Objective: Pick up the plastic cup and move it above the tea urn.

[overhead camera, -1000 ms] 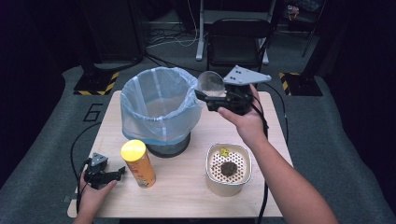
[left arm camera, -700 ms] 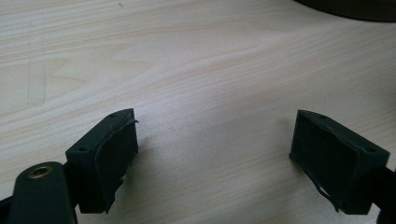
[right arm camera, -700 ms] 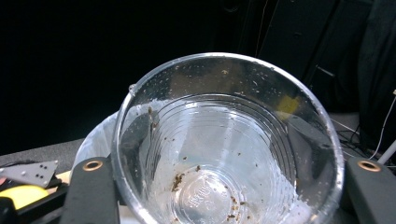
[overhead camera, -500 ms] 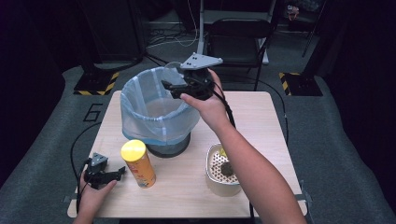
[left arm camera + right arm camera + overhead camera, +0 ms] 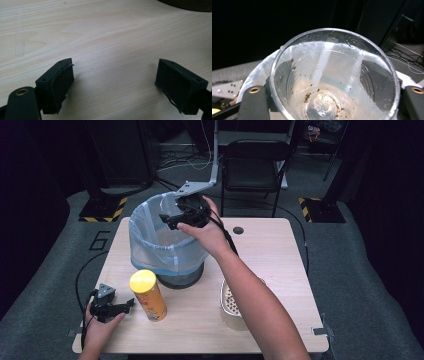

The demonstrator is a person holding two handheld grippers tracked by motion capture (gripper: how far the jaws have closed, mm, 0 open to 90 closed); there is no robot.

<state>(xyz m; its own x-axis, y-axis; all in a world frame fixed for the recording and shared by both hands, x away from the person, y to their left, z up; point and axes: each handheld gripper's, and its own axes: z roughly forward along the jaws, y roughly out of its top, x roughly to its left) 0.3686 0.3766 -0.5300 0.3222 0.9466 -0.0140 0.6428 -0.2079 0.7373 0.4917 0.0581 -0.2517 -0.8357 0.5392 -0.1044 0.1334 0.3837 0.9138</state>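
Observation:
My right gripper [image 5: 172, 217] hangs over the mouth of a bin [image 5: 150, 247] lined with a pale blue bag, at the back left of the wooden table [image 5: 270, 250]. It is shut on a clear plastic cup [image 5: 332, 82]. In the right gripper view the cup sits between the two jaws, wet inside, with brown crumbs at its bottom. My left gripper [image 5: 116, 308] rests on the table near the front left corner. Its jaws are open [image 5: 115, 64] with only bare wood between them.
A tall can with a yellow lid [image 5: 147, 295] stands just right of the left gripper, in front of the bin. A perforated metal container [image 5: 229, 301] lies at the front centre, partly hidden by the right forearm. A chair [image 5: 252, 160] stands behind the table.
The right gripper has carried the cup leftward, from the bin's right side to above its opening. The left gripper has stayed put.

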